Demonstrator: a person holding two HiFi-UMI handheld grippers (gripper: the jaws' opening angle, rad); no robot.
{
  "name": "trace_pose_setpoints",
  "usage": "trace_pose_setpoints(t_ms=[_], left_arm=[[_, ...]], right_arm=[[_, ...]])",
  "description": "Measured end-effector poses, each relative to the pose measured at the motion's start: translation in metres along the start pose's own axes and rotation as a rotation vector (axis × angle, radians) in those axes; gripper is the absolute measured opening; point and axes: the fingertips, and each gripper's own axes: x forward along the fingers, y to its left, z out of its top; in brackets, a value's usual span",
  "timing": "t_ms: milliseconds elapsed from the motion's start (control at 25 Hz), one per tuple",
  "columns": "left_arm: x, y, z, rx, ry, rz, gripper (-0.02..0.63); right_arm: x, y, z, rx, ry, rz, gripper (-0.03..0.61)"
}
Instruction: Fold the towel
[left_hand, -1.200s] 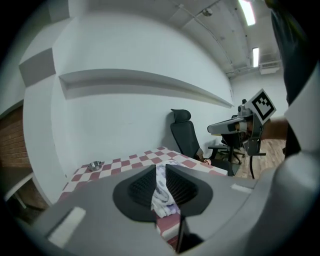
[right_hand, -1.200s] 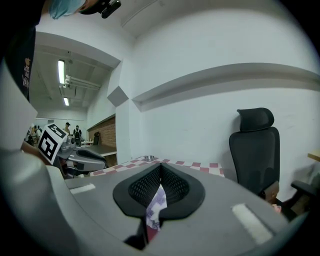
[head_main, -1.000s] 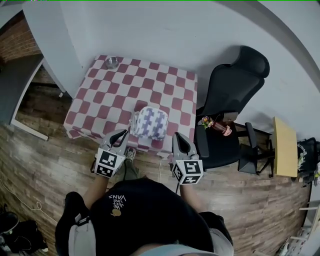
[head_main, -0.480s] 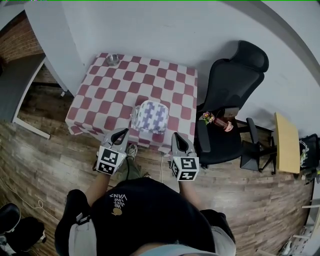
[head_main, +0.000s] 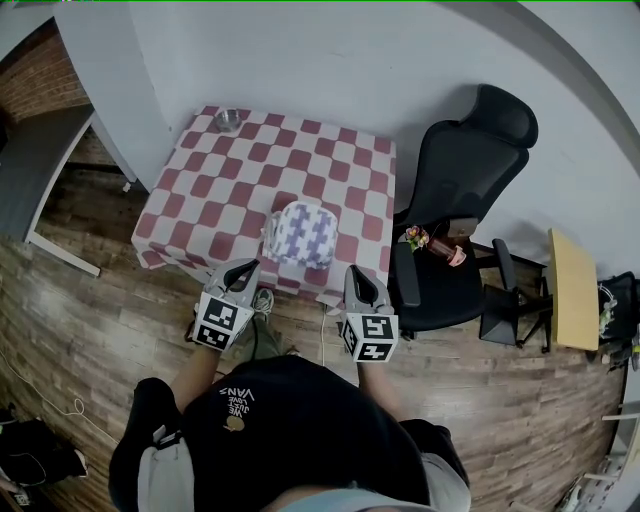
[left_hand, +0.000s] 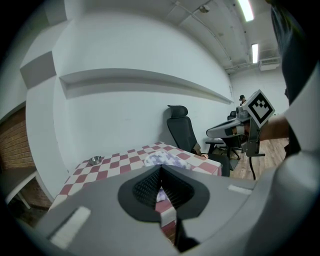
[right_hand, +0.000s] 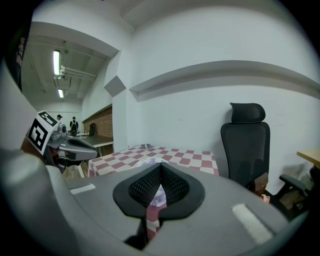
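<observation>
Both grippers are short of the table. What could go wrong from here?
The towel sits bunched near the front edge of the tablecloth, so a tug may pull it off. A grab could pinch that cloth along with it. The left gripper and right gripper are shut and must open first.

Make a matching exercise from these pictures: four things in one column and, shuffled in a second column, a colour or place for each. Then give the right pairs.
Column A
1. towel
2. metal bowl
3. office chair
4. table

Column B
a. black, standing at the table's right side in the head view
b. covered in red and white checks
c. purple and white, bunched near the table's near edge
d. silver, at the table's far left corner

Pairs: 1-c, 2-d, 3-a, 4-b
</observation>
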Motion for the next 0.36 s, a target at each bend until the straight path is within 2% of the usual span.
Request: trace_pose_setpoints(t_ms=[360], left_arm=[[0.0062, 0.0042, -0.0063, 0.010, 0.013, 0.002, 0.003]], right_arm=[[0.0077, -0.0023, -0.0019, 0.010, 0.000, -0.010, 0.005]])
